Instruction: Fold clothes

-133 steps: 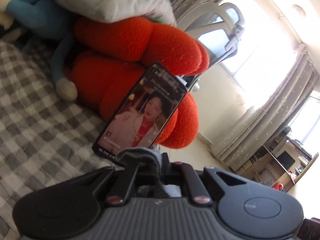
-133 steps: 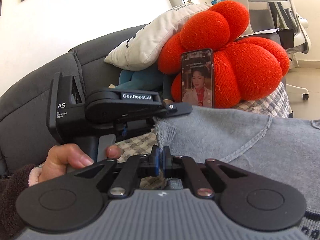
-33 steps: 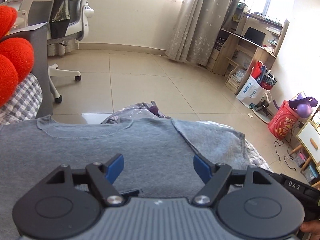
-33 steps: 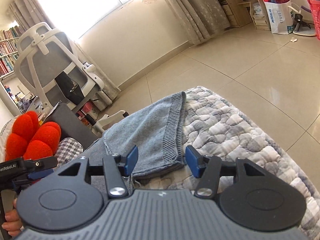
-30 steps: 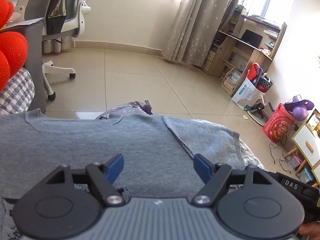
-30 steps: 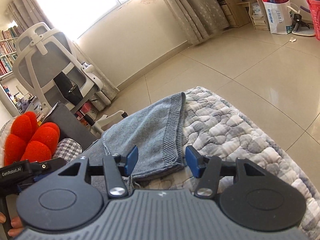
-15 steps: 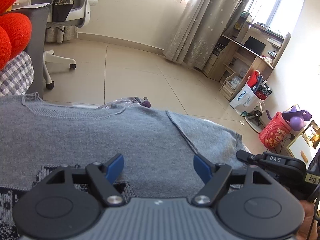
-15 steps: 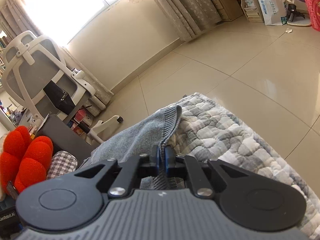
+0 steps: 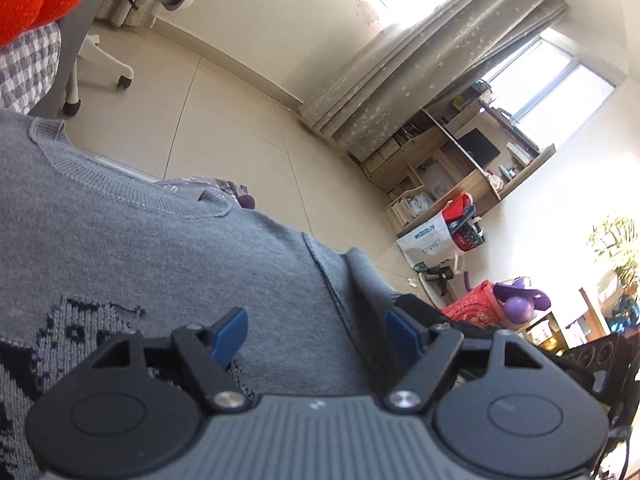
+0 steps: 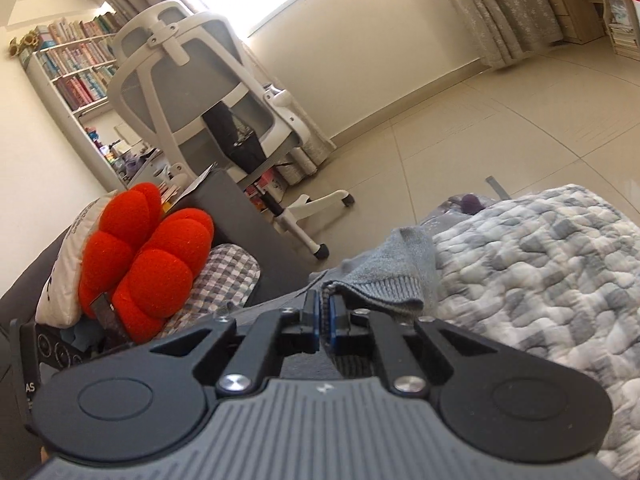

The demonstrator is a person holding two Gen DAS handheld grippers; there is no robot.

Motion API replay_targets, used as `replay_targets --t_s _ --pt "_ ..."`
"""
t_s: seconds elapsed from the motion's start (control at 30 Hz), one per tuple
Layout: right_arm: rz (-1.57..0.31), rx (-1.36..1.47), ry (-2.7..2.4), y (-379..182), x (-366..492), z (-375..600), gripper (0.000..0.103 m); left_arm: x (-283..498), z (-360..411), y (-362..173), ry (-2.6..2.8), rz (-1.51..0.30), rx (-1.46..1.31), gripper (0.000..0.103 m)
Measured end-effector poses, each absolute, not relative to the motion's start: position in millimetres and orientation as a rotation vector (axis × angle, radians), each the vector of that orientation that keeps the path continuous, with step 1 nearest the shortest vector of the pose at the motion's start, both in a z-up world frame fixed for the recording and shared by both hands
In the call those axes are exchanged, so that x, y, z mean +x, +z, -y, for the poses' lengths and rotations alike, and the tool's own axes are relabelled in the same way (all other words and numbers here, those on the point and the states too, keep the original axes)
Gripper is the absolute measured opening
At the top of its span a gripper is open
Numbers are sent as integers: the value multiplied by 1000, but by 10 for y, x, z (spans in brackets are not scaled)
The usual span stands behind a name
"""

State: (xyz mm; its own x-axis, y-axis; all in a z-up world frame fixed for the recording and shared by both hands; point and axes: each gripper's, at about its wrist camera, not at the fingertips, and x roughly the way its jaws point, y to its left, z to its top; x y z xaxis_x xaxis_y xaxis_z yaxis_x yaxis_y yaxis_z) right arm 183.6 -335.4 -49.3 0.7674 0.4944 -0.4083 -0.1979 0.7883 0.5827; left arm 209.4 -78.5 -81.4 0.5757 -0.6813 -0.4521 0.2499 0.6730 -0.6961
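A grey knitted sweater (image 9: 160, 248) with a dark pattern low on its front lies spread flat; its ribbed neckline (image 9: 120, 196) faces the floor side. My left gripper (image 9: 316, 330) hovers open just above the sweater's chest, nothing between its blue pads. In the right wrist view my right gripper (image 10: 324, 312) is shut on the ribbed cuff of the grey sleeve (image 10: 384, 276), which is lifted and folded over toward the sweater's body. The right gripper's black body (image 9: 424, 312) shows beside the sleeve in the left wrist view.
A grey-white quilted blanket (image 10: 540, 264) covers the surface on the right. A red knot cushion (image 10: 148, 268), a white pillow and a checked cloth sit on the dark sofa at left. A white office chair (image 10: 208, 92) stands on the tiled floor beyond.
My right gripper shut on the sleeve's cuff and carried it up and left, toward the cushion side. My left gripper stayed open, rolled and sank a little over the sweater.
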Motion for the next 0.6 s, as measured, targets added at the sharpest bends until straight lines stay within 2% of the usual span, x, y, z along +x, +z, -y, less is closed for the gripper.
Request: replay_targets --t_s 0.1,0.27,0.33,0.6 --pt "-600 518 453 -554 1872 3194 7 2096 680 -932 -598 -782 -721 77" --pt "-673 520 524 -781 1934 3053 8 2070 646 -1032 -588 -776 -735 77" --pt "-696 507 550 -800 1916 3034 16 2055 666 -1045 -591 -767 -719 77" --pt "-598 583 598 -667 1690 3421 16 1981 758 -988 -589 -709 -559 77"
